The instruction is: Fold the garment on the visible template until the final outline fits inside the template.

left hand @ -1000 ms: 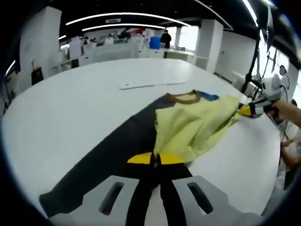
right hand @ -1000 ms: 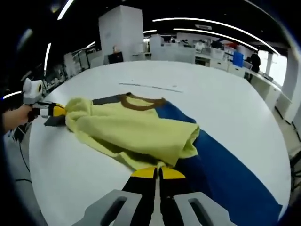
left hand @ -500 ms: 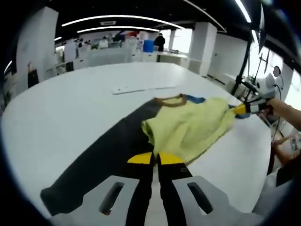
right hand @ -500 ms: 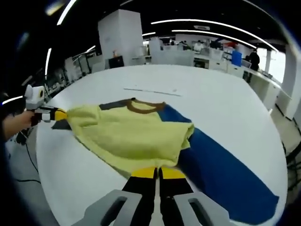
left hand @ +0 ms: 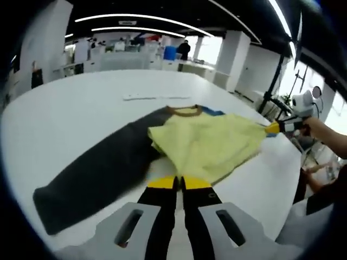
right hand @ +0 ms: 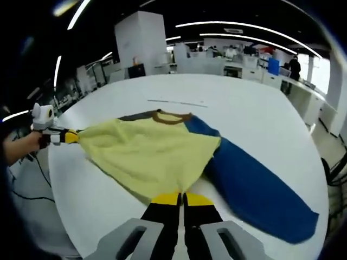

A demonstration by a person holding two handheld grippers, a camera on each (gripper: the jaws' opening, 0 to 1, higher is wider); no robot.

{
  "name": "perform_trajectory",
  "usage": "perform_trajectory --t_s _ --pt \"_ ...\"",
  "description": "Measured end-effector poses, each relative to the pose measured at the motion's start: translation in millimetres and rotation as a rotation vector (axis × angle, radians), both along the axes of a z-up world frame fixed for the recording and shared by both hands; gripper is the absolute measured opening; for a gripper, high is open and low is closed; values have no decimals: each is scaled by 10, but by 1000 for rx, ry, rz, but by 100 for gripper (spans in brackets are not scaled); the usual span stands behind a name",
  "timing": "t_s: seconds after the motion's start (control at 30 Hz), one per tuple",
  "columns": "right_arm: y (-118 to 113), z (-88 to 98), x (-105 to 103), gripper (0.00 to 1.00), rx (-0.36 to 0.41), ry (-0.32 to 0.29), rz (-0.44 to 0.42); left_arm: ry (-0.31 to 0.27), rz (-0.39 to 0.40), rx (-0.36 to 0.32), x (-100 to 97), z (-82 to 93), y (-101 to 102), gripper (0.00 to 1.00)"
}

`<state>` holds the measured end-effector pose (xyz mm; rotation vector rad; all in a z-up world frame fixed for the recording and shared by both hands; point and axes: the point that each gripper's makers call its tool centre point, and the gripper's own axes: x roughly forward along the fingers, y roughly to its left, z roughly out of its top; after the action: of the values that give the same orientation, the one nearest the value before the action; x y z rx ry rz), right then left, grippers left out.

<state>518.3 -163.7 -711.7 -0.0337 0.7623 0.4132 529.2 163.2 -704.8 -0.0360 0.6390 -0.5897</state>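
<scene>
While the garment [left hand: 206,143] lies spread on the white desk [left hand: 70,114], its yellow body is stretched between both tools. In the left gripper view the left tool [left hand: 179,183] has its jaws pressed together on the yellow hem at 6 o'clock, the dark sleeve [left hand: 92,173] goes to 8 o'clock, and the right tool [left hand: 274,128] pinches the other hem corner at 3 o'clock. In the right gripper view the right tool [right hand: 181,199] is closed on the hem, the blue sleeve [right hand: 260,189] goes to 4 o'clock, and the brown collar [right hand: 171,116] is at 12 o'clock.
</scene>
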Motion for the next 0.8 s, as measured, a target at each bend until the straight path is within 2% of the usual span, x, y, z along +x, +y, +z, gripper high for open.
perform_trajectory --t_s 0.17,0.33,0.43,0.8 --pt "17 -37 -143 0 -18 17 33 -14 -6 0 -148 53 -7 1" --pt "20 -56 -258 0 2 25 38 -22 -5 6 -263 76 21 1" --pt "30 -6 -302 0 15 5 42 -25 8 -6 -298 108 36 1" --pt "87 108 -512 0 37 -3 39 -11 43 -38 -497 188 111 0"
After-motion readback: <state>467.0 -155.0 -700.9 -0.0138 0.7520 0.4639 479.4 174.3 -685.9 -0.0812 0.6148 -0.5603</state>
